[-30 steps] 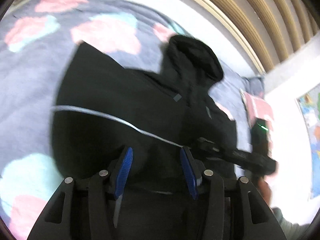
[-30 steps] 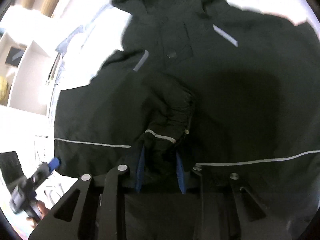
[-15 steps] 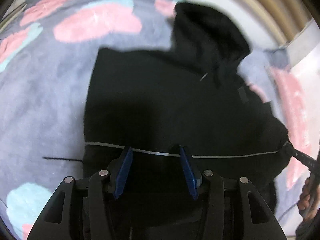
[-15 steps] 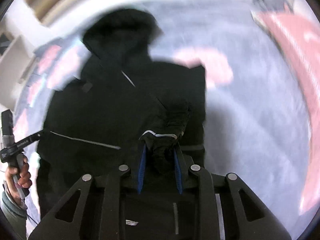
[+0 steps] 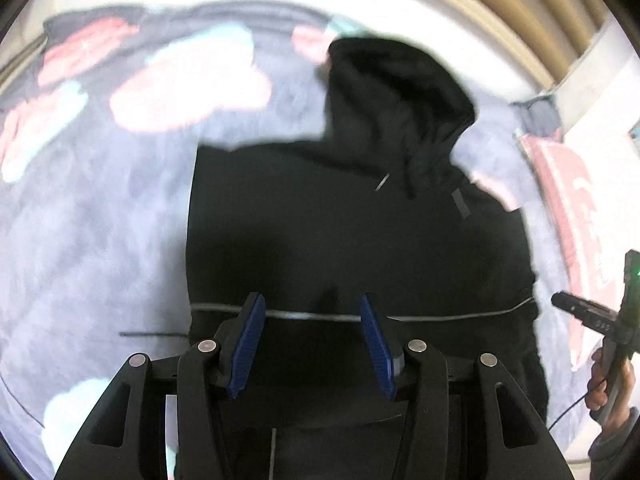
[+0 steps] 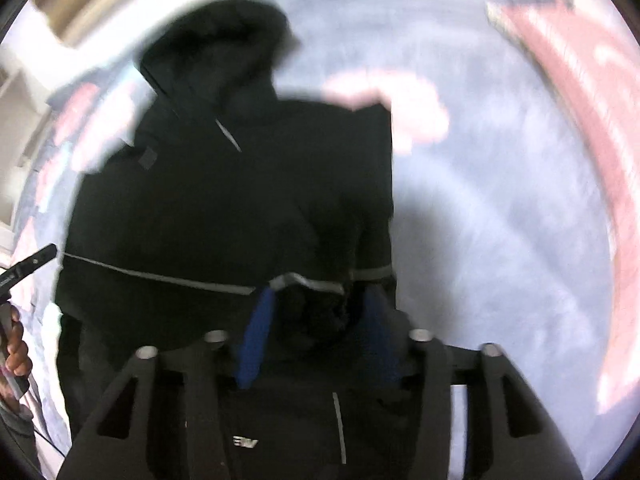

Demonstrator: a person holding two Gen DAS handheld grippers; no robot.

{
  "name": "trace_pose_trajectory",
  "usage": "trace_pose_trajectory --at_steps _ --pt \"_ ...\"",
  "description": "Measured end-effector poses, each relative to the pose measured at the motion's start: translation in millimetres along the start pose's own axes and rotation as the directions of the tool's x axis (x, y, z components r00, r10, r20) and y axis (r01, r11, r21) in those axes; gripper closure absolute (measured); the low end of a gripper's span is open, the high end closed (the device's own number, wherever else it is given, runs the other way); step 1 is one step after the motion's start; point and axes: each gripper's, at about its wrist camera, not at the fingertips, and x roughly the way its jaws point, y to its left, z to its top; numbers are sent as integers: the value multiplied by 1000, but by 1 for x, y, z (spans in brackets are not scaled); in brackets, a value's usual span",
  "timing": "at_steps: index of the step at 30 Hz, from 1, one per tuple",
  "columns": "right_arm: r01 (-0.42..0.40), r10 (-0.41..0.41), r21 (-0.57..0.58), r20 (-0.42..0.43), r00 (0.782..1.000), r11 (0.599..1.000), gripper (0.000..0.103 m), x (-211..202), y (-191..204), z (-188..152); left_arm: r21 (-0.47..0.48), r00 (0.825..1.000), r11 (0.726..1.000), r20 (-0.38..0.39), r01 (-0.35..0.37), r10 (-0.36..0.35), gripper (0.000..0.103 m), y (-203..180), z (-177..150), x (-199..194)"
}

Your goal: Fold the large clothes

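Observation:
A large black hooded jacket with a thin reflective stripe lies on a grey blanket, hood at the far end. It also shows in the right wrist view. My left gripper is open and empty above the jacket's lower part, near the stripe. My right gripper has its jaws spread, with a bunched sleeve cuff lying between the blue pads; the frame is blurred. The right gripper also appears at the right edge of the left wrist view.
The grey blanket has pink and mint patches. A pink cushion lies at the right. A wooden slatted headboard and a white wall stand behind. White shelving is at the left.
The right gripper's jaws have spread wider around the sleeve cuff and it has swung over the jacket's right side. The left gripper stays open and has drifted slightly over the hem.

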Motion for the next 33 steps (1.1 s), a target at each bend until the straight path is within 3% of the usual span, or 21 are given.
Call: trace_pose_trajectory --at_steps 3,5,10,13,17,20,24,26,30,33 --pt "1 -1 -52 2 1000 999 42 8 24 12 23 1000 1000 18 -4 4 52 -9 7 0" --pt "51 -53 -98 -21 998 994 42 36 36 15 31 999 998 -8 -50 50 52 -10 10 19" --pt "195 -215 -130 -157 964 972 49 109 20 -5 -17 991 997 -117 -75 72 53 10 -2 76" --pt "233 -257 -153 -164 952 960 48 114 22 -4 36 990 995 -110 -88 91 52 8 -8 84" --pt "203 -225 -135 -179 958 970 47 116 19 2 40 991 996 -103 -83 87 52 4 -3 79" --pt "114 -134 -122 -172 976 986 47 91 11 12 72 995 997 -90 -30 36 52 -4 8 53" --pt "33 -37 -91 -42 998 995 45 37 6 48 117 998 992 32 56 -60 51 -14 54 2" --pt "0 3 -75 35 999 997 44 23 5 80 110 992 992 107 58 -70 43 -17 91 -7" --pt "-33 39 -50 136 990 998 44 35 6 148 67 979 997 198 44 -57 40 -21 161 11" --pt "-43 47 -27 147 988 999 40 64 8 194 42 978 996 189 82 -88 40 -25 209 47"
